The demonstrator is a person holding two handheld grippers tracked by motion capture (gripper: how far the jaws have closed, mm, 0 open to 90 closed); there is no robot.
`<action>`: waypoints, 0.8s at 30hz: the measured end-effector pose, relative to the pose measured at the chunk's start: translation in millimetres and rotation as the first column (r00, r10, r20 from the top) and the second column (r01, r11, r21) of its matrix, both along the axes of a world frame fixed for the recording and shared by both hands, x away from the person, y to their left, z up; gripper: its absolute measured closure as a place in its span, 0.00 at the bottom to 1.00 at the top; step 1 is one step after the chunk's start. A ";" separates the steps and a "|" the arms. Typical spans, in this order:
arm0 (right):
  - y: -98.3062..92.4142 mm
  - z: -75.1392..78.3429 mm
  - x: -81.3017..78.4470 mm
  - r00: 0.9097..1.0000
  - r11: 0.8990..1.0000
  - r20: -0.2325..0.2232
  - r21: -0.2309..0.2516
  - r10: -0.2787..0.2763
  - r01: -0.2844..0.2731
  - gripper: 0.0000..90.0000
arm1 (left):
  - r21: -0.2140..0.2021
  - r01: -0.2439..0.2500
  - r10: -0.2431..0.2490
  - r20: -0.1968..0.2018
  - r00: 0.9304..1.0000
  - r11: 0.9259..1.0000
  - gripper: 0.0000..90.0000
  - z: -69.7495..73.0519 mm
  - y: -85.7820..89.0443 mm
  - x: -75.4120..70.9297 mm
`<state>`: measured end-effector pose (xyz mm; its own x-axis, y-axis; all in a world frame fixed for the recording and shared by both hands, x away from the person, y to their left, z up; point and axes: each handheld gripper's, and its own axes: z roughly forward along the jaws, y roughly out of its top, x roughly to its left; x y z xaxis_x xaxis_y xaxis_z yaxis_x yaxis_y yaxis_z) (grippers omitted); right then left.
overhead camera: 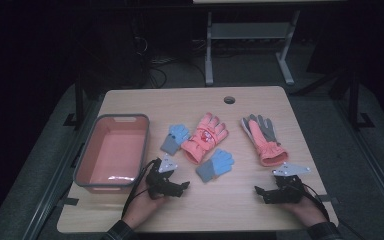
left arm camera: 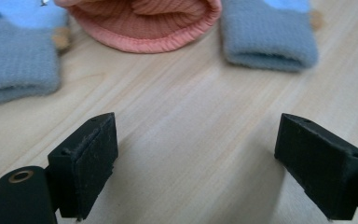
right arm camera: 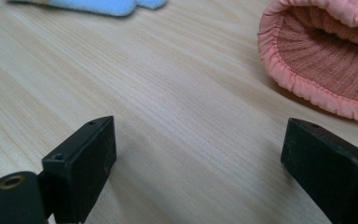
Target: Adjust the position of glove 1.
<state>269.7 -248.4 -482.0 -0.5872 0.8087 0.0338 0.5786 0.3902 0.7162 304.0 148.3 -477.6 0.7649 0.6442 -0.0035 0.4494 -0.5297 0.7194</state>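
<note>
Gloves lie in a loose row across the middle of the table (overhead camera: 260, 210), and we place everything against the pink basin (overhead camera: 111, 150) at the table's left edge. Just right of the basin's far corner we see a small blue-and-grey glove (overhead camera: 175, 138), touching the larger orange glove (overhead camera: 205, 136) beside it; a second small blue-and-grey glove (overhead camera: 215, 165) lies just nearer us than the orange one, and a second orange glove with grey fingers (overhead camera: 262, 140) lies well to the right, far from the basin. We see the basin holding nothing but a glint on its floor; its grey rim runs close along the left table edge. Our left gripper (overhead camera: 172, 187) sits just off the basin's near right corner, with jaws spread wide over bare wood and nothing between them; in the left gripper view its fingers (left arm camera: 86, 163) frame open tabletop, with the orange cuff (left arm camera: 149, 28) and two grey cuffs (left arm camera: 268, 42) ahead. Our right gripper (overhead camera: 265, 194) is well away from the basin, near the front right edge, also wide open and holding nothing; the right gripper view shows its fingers (right arm camera: 81, 168) over clear wood, the orange cuff (right arm camera: 326, 60) ahead to the right. Between both grippers a broad strip of bare table runs along the near edge.
</note>
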 end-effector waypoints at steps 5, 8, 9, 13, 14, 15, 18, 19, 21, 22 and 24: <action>0.0 0.0 0.0 1.000 1.000 0.000 0.000 0.000 0.000 0.11 | 0.001 0.042 -0.042 0.000 0.999 0.999 0.14 0.1 1.7 0.0; -0.2 0.0 0.2 1.000 1.000 0.000 0.000 0.003 -0.003 0.11 | 0.001 0.056 -0.056 0.000 0.998 0.998 0.14 0.1 2.6 0.5; -0.5 0.2 0.3 1.000 1.000 -0.001 -0.001 0.007 -0.007 0.11 | 0.004 0.063 -0.063 -0.001 0.998 0.998 0.14 0.2 2.7 0.4; -0.6 4.2 1.1 1.000 1.000 -0.022 -0.014 0.007 -0.007 0.18 | 0.006 0.101 -0.101 0.000 0.995 0.995 0.14 0.3 1.9 -3.5; -0.2 5.1 1.6 1.000 1.000 -0.025 -0.018 0.008 -0.009 0.20 | 0.005 0.109 -0.109 0.001 0.994 0.994 0.14 0.3 1.4 -3.9; 0.3 6.2 2.0 1.000 1.000 -0.028 -0.019 0.005 -0.006 0.22 | 0.006 0.117 -0.117 0.000 0.993 0.993 0.14 0.3 1.2 -4.4; 1.4 11.7 3.2 1.000 1.000 -0.030 -0.002 0.009 -0.009 0.32 | 0.005 0.122 -0.122 0.001 0.993 0.993 0.14 0.2 0.3 -5.6; 2.5 14.2 3.8 1.000 1.000 -0.028 0.005 0.014 -0.013 0.37 | 0.006 0.132 -0.132 0.001 0.991 0.991 0.14 0.3 -0.1 -6.8; 5.0 18.4 5.5 0.999 0.999 -0.020 0.020 0.033 -0.032 0.46 | 0.007 0.134 -0.134 0.000 0.991 0.991 0.14 0.3 0.0 -6.7; 6.7 20.4 6.7 0.999 0.999 -0.013 0.023 0.045 -0.044 0.49 | 0.008 0.134 -0.134 0.000 0.991 0.991 0.14 0.5 0.0 -6.7; 11.5 24.4 8.4 0.998 0.998 -0.009 0.034 0.058 -0.058 0.58 | 0.012 0.135 -0.135 0.006 0.991 0.991 0.14 0.6 0.2 -6.5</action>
<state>278.1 -236.9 -457.6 -0.6329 0.7714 0.0668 0.5627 0.3989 0.7240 297.4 148.5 -477.0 0.8451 0.5346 0.0089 0.3681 -0.5938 0.7155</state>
